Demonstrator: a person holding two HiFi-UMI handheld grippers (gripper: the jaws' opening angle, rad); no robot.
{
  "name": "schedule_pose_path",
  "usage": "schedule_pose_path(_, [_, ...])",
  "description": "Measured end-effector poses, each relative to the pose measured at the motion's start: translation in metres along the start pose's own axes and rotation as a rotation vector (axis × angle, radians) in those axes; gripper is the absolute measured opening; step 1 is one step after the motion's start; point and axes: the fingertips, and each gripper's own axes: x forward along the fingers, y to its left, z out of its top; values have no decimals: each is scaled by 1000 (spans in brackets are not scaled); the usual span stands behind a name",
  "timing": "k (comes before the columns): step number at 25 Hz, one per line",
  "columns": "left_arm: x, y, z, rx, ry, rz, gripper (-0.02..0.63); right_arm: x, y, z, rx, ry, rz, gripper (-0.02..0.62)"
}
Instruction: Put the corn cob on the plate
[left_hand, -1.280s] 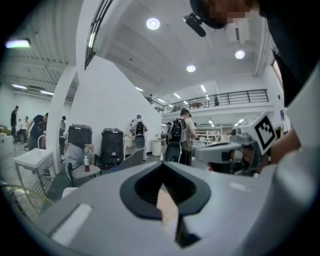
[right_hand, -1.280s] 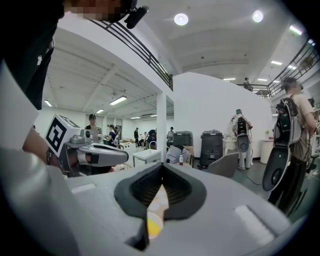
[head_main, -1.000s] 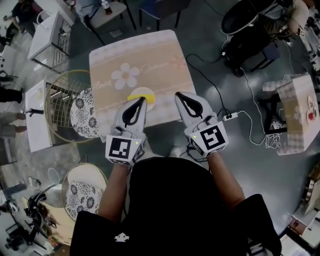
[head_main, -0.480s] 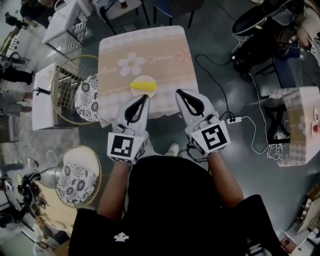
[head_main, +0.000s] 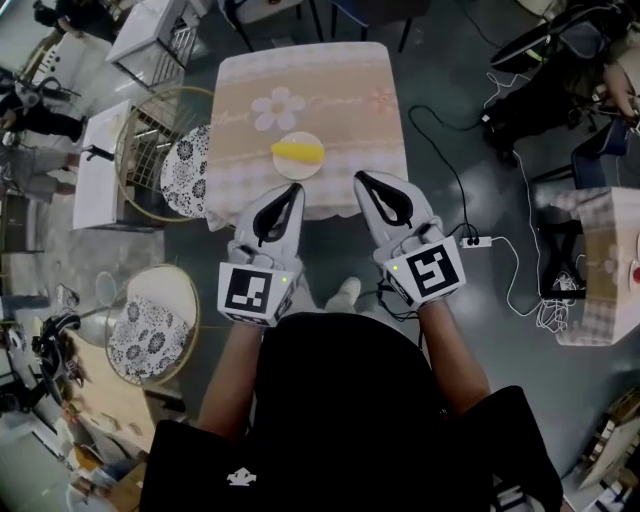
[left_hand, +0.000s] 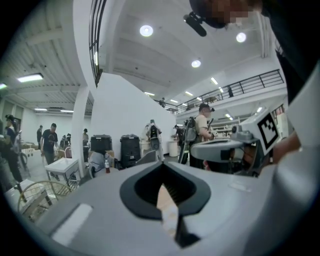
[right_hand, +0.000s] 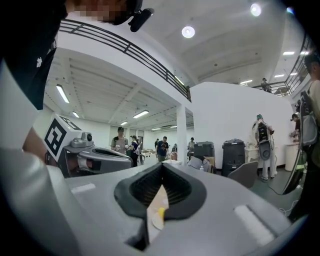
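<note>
The yellow corn cob (head_main: 298, 152) lies on a cream plate (head_main: 299, 172) near the front edge of a beige flower-print table (head_main: 340, 90). Both grippers hang level in front of the person, short of that edge. My left gripper (head_main: 294, 188) is shut and holds nothing. My right gripper (head_main: 359, 178) is also shut and holds nothing. In the left gripper view the jaws (left_hand: 162, 166) meet, with only a sliver of table showing through. In the right gripper view the gripper (right_hand: 161, 168) is shut too, and a slice of the corn cob (right_hand: 161, 212) shows in the gap.
A chair with a floral cushion (head_main: 186, 170) and gold wire frame stands left of the table, beside a white side table (head_main: 98, 185). A round floral stool (head_main: 150, 335) is at lower left. A power strip (head_main: 472, 241) and cables lie on the floor to the right.
Both grippers have drawn back from over the plate to short of the table's front edge. The table and plate have shifted up the head view. Both stay shut.
</note>
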Motion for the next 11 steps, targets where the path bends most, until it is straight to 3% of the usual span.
schedule_pose_path(11, [-29,5,-1,-7,3,49,9,2,30,4,3,-1,44,2])
